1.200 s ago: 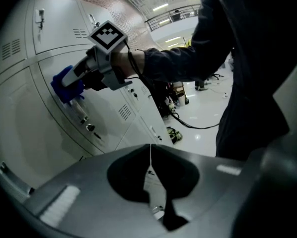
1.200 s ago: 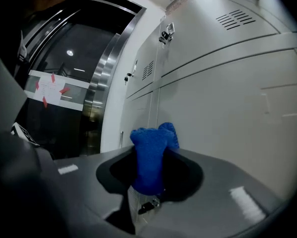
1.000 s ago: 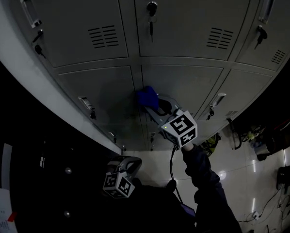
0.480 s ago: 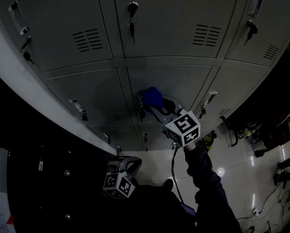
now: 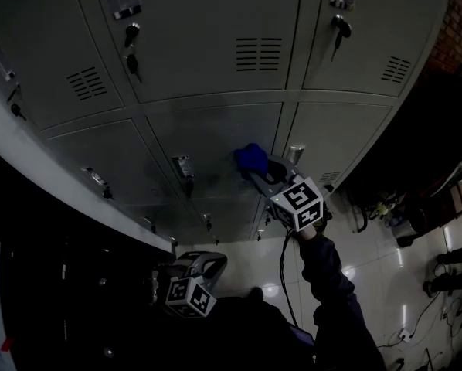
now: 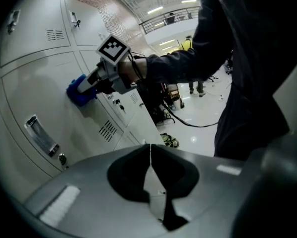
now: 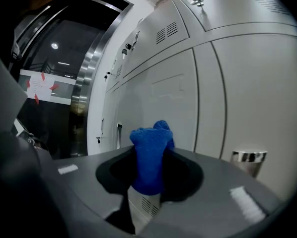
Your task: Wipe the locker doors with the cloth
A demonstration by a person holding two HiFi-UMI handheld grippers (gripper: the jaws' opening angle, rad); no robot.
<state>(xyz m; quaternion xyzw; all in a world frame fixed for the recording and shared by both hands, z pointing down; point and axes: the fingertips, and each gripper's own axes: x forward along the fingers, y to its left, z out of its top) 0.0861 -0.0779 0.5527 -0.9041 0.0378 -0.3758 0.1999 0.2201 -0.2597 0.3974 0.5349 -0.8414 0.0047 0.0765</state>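
Note:
A wall of grey locker doors (image 5: 215, 76) fills the head view. My right gripper (image 5: 256, 165) is shut on a blue cloth (image 5: 250, 158) and holds it against a lower door (image 5: 223, 134), right of that door's handle (image 5: 181, 165). In the right gripper view the cloth (image 7: 149, 155) stands bunched between the jaws, touching the door (image 7: 168, 108). The left gripper view also shows the cloth (image 6: 78, 90) on the door, seen from the side. My left gripper (image 5: 204, 263) hangs low near the floor, away from the lockers, shut with nothing in it (image 6: 149, 167).
Keys (image 5: 132, 62) hang in several door locks and vent slots (image 5: 258, 54) mark the upper doors. A dark metal-framed doorway (image 7: 64, 83) lies past the lockers' end. A black cable (image 5: 289, 284) trails over the glossy white floor (image 5: 385, 269), with clutter (image 5: 382, 211) at the right.
The right gripper has slid the cloth to the right across the lower door. The head view has swung, shifting the lockers leftward. The left gripper has stayed low.

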